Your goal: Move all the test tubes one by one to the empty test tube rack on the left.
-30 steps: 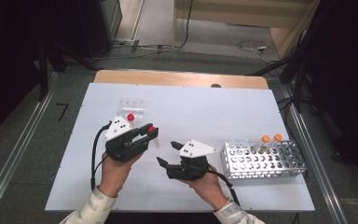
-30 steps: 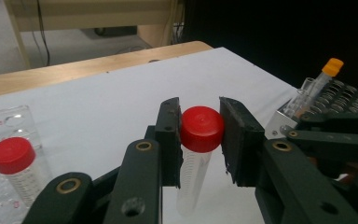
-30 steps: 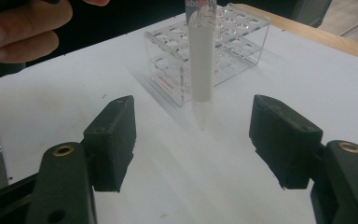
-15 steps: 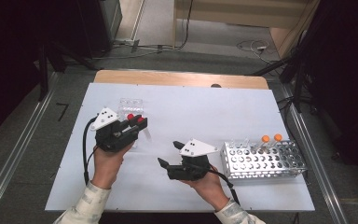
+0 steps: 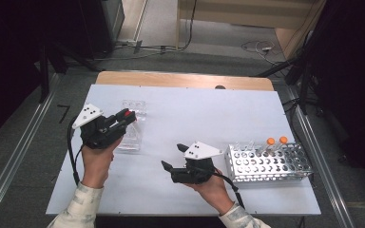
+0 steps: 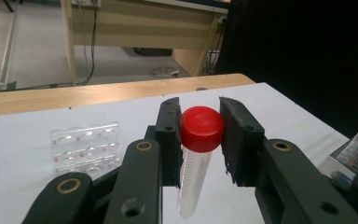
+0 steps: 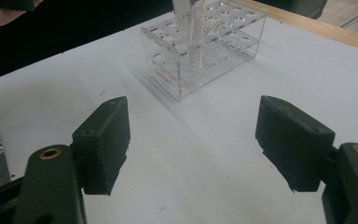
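High view, going from the left: clamping the left claw [image 5: 126, 117] nearly shut on the red-capped tube [image 5: 130, 114], pads pressing on either side of the cap, seemingly just over the left side of the clear rack [image 5: 135, 107]. Letting the clear body hang straight down below the cap, as seen in the left gripper view.

Judging the tube as light, stiff and smooth-walled, probably slippery along the body. Favouring the broad cap, or just under it, for a sure hold. Watching for swinging while lowering toward a well.

Moving right of the clear rack, well apart from it: holding the right claw [image 5: 173, 156] low over the desk [image 5: 195, 114], spread wide after just opening, gripping nothing. Farther right of the clear rack: leaving the metal rack [image 5: 266, 164] standing with two orange-capped tubes [image 5: 271, 141].
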{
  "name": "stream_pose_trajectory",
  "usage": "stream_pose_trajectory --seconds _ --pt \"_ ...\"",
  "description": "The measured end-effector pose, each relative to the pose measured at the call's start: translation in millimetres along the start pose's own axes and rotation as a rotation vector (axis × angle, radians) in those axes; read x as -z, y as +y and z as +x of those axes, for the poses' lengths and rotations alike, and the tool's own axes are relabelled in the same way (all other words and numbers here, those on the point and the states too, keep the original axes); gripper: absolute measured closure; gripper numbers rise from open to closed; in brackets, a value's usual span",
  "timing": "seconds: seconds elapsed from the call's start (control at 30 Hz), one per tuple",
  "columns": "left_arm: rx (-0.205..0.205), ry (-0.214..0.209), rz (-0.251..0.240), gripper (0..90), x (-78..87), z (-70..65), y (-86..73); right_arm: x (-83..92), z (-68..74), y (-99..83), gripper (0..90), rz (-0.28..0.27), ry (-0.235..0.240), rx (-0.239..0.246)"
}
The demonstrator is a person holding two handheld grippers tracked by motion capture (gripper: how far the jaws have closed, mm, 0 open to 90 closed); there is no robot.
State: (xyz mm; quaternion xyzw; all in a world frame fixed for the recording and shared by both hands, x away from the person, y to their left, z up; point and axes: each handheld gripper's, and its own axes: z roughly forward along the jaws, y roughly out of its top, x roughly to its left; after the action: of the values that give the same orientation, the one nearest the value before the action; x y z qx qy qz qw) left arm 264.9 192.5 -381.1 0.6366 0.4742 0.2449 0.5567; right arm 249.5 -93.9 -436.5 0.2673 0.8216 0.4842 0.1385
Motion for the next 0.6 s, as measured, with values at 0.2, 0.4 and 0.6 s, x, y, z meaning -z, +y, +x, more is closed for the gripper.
stream_pose_trajectory --seconds 0.2,0.4,0.6 --pt "-0.009 0.039 -0.006 70.1 1.9 5.4 0.2 0.2 -0.4 0.0 23.6 -0.001 -0.001 -0.002" --pt "-0.031 0.069 0.001 70.0 2.2 6.9 -0.4 0.6 -0.1 -0.1 23.6 -0.002 0.002 -0.003" --pt "-0.055 0.088 0.019 70.0 -1.3 5.8 -3.9 1.0 -0.3 0.0 23.6 -0.003 0.000 -0.001"
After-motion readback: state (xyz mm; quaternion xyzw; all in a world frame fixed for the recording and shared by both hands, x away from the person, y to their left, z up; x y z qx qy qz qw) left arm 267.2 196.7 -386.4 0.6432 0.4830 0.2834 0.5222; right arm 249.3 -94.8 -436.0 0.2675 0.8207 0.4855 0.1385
